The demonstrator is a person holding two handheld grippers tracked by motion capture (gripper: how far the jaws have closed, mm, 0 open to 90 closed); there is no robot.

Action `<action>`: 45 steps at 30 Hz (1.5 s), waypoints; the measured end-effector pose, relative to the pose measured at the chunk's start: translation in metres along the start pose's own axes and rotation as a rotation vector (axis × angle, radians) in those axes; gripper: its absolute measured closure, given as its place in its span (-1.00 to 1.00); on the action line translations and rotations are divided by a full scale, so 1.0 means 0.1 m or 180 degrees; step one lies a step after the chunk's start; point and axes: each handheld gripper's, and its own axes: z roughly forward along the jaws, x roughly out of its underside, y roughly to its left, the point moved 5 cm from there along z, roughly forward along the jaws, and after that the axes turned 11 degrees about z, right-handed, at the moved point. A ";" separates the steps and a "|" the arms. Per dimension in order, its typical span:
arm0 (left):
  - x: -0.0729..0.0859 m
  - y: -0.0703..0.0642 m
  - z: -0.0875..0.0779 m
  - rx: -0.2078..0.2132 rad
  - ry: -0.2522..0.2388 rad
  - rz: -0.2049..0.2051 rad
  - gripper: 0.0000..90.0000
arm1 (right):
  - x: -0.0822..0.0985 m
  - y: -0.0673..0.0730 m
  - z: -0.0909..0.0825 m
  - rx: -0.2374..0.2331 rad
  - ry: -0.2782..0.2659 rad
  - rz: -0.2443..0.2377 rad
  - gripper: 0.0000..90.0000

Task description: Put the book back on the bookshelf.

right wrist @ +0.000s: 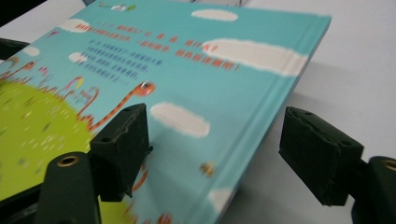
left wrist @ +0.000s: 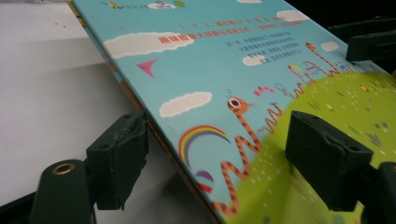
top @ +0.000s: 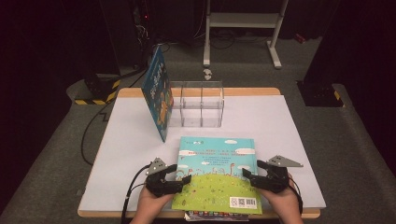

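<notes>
As both grippers straddled its side edges, the picture book (top: 217, 175) lay flat at the table's (top: 289, 140) near edge.
The left gripper (top: 183, 173) and right gripper (top: 251, 170) stood wide open, pads clear of the cover, holding nothing. A good lift probably meant closing both evenly on the edges — then raising level — toward the clear book rack (top: 201, 105) at the far side, where another book (top: 158, 93) leaned.
</notes>
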 end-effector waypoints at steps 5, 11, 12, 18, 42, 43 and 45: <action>0.01 -0.01 -0.01 -0.0009 0.0023 -0.0019 -0.53 | 0.11 0.05 -0.04 -0.0103 0.0005 0.0135 -0.51; -0.03 0.02 0.03 -0.0019 0.0060 0.0025 -0.49 | 0.05 0.00 0.01 -0.0100 0.0037 0.0195 -0.49; -0.04 0.04 0.04 -0.0015 0.0048 0.0014 -0.49 | 0.03 -0.01 0.02 -0.0081 0.0030 0.0189 -0.49; -0.12 0.12 0.15 -0.0037 0.0010 0.0000 -0.44 | -0.13 -0.12 0.13 0.0037 -0.0033 0.0161 -0.47; -0.18 0.33 0.35 0.0088 -0.0046 -0.0252 -0.64 | -0.22 -0.17 0.29 -0.0088 0.0073 0.0266 -0.70; -0.18 0.33 0.37 0.0121 -0.0042 -0.0295 -0.65 | -0.21 -0.17 0.29 -0.0097 0.0069 0.0274 -0.70; -0.19 0.31 0.40 0.0163 -0.0040 -0.0313 -0.66 | -0.19 -0.16 0.30 -0.0153 0.0094 0.0318 -0.71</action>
